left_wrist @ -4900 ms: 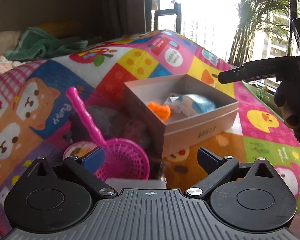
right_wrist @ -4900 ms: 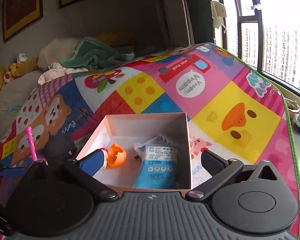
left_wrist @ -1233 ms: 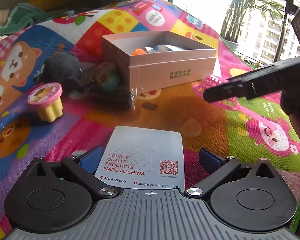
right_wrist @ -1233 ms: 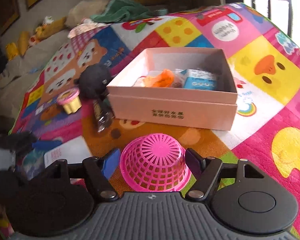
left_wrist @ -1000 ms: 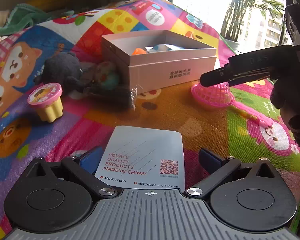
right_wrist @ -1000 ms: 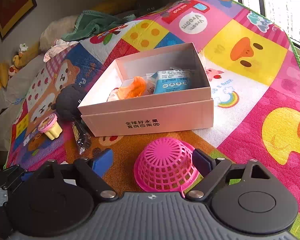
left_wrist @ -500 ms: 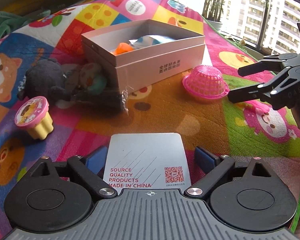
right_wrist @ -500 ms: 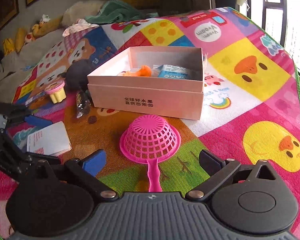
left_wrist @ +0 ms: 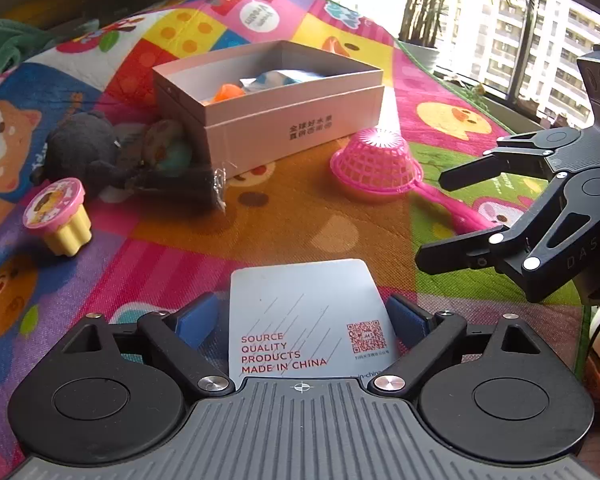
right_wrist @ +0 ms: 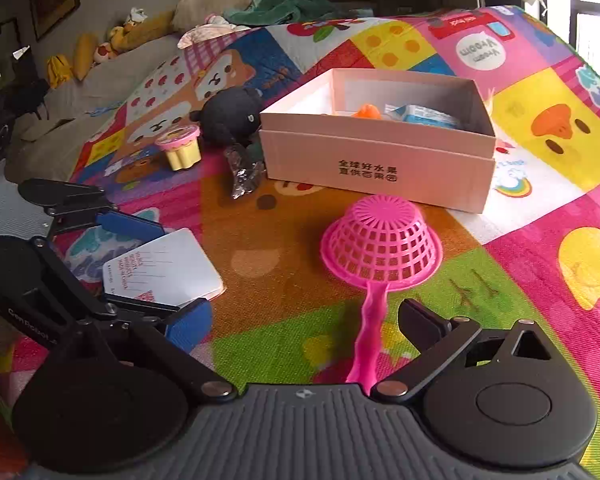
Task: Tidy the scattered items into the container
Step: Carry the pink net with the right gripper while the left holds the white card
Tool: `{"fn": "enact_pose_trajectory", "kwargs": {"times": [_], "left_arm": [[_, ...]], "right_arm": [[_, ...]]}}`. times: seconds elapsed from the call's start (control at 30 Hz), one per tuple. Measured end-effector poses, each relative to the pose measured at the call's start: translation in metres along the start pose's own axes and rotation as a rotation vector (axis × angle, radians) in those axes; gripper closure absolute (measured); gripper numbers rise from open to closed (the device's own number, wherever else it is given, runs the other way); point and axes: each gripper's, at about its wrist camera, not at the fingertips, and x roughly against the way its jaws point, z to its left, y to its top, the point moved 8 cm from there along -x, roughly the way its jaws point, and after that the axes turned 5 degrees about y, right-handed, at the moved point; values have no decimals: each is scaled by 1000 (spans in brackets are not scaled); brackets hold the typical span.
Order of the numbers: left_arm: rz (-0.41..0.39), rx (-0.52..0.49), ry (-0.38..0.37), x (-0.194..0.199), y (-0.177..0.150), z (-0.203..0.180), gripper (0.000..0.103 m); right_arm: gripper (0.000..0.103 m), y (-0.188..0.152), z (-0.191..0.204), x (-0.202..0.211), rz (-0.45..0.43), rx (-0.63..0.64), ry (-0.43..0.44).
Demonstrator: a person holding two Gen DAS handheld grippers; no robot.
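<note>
A pale pink cardboard box stands on the colourful play mat and holds an orange toy and a blue packet; it also shows in the right wrist view. A white card lies flat between the open fingers of my left gripper, and shows in the right wrist view. A pink toy strainer lies upside down in front of the box, its handle running between the open fingers of my right gripper. The strainer also shows in the left wrist view.
A black plush toy, a dark wrapped snack and a yellow cup with a pink lid lie left of the box. Cushions and clothes pile up along the far wall.
The pink strainer went from beside the left gripper to the mat before the box. My right gripper pulled back along its handle and lowered. My left gripper closed in over the card.
</note>
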Motion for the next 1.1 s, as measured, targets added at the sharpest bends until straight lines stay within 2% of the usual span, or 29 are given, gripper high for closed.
{"fn": "enact_pose_trajectory", "kwargs": {"times": [0.1, 0.2, 0.3, 0.4, 0.47, 0.63, 0.77, 0.87, 1.1], "left_arm": [[-25, 8, 17, -7, 7, 1, 15], [-46, 39, 28, -18, 18, 5, 15], [-81, 42, 61, -31, 30, 7, 15], [-90, 51, 62, -37, 36, 9, 14], [-82, 55, 54, -36, 35, 10, 8], [-60, 54, 64, -26, 21, 10, 0], [-54, 96, 88, -23, 15, 17, 0], [-51, 86, 111, -24, 15, 15, 0], [-55, 92, 109, -25, 15, 16, 0]], "right_arm": [[3, 0, -16, -3, -11, -37, -67], [0, -1, -27, -5, -39, -78, -94], [0, -3, -26, -7, -44, -55, -126], [0, -4, -22, -11, -32, -20, -156], [0, -3, -23, -11, -27, -25, -152], [0, -3, -23, -12, -23, -29, -146], [0, -2, -23, -12, 9, -31, -148], [0, -3, -22, -12, 4, -18, -146], [0, -3, -21, -8, -9, -9, -128]]}}
